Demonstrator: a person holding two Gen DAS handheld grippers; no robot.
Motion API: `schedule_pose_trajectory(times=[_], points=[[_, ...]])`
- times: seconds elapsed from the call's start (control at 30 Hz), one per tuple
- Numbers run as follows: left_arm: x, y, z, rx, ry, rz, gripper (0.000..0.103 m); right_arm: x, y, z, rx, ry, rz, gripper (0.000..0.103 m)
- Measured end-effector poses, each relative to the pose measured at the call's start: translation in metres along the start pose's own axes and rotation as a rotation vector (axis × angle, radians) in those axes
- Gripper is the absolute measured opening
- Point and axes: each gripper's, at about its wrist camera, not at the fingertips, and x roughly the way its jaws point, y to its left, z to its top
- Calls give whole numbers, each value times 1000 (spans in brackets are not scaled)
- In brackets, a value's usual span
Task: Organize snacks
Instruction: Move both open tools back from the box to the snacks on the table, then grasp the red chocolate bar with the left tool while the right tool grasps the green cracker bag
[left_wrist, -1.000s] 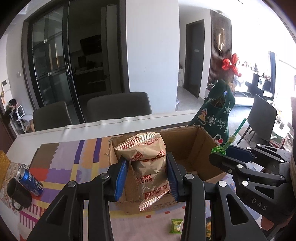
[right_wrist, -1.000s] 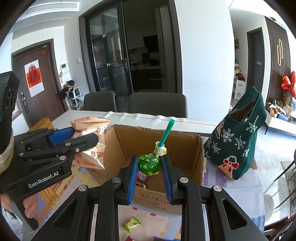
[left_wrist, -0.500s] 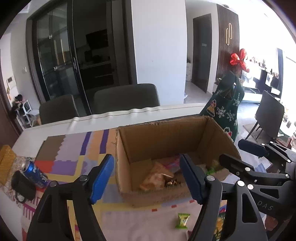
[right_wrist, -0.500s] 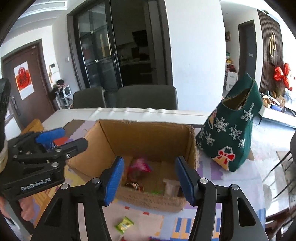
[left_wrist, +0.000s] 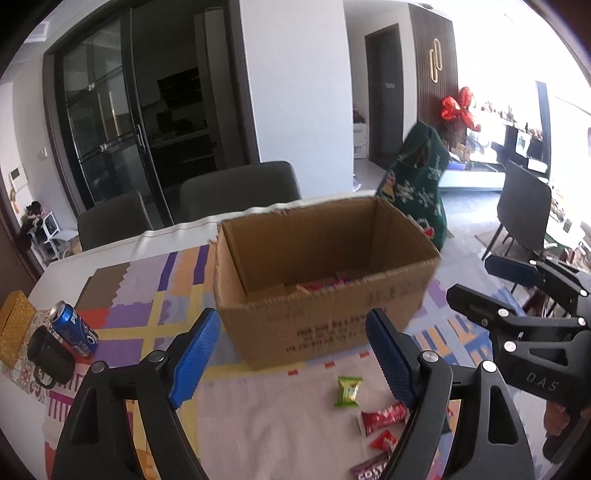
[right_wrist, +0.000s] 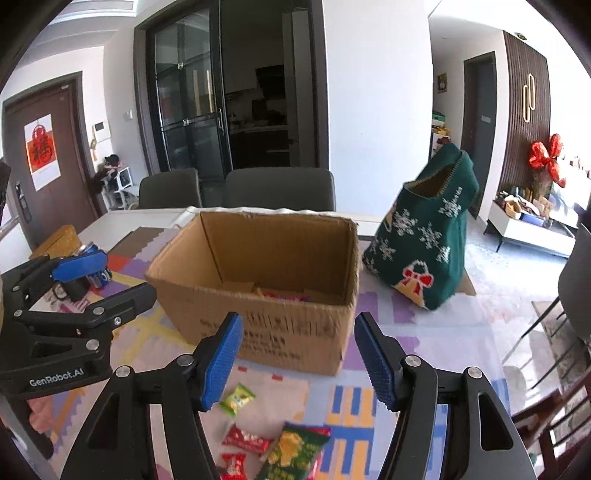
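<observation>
Both claws stood wide with nothing between the blue pads, jaws having just been opening! The left gripper hung just short of the cardboard box, whose near wall filled the gap beyond its fingertips; a little of the snacks lying inside showed over that wall. Below and right of the left claw's pads lay a green candy on the patchwork tablecloth, with a red wrapper just beneath it. The right gripper faced the same box from the other side, near but apart from it. Between and below its fingers sat a green candy, a red wrapper and a green snack packet. A green knitted bag stood beyond the right claw's right finger, and a blue soda can lay off to the left claw's left.
</observation>
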Motion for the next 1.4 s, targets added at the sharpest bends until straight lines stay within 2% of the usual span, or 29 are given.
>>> schedule_pose_trajectory(times=[0.43, 0.73, 0.93, 1.17, 1.4], points=[[-3, -21, -42, 116, 36, -61, 81, -11, 4, -50, 14, 90, -10, 64], [11, -39, -73, 325, 61, -103, 81, -6, 12, -87, 28, 177, -34, 64], [30, -49, -89, 419, 123, -190, 81, 9, 22, -112, 7, 268, -29, 64], [57, -64, -98, 528, 172, -258, 80, 24, 18, -123, 29, 318, -67, 63], [75, -76, -99, 541, 210, -325, 77, 34, 8, -125, 78, 353, -70, 64]])
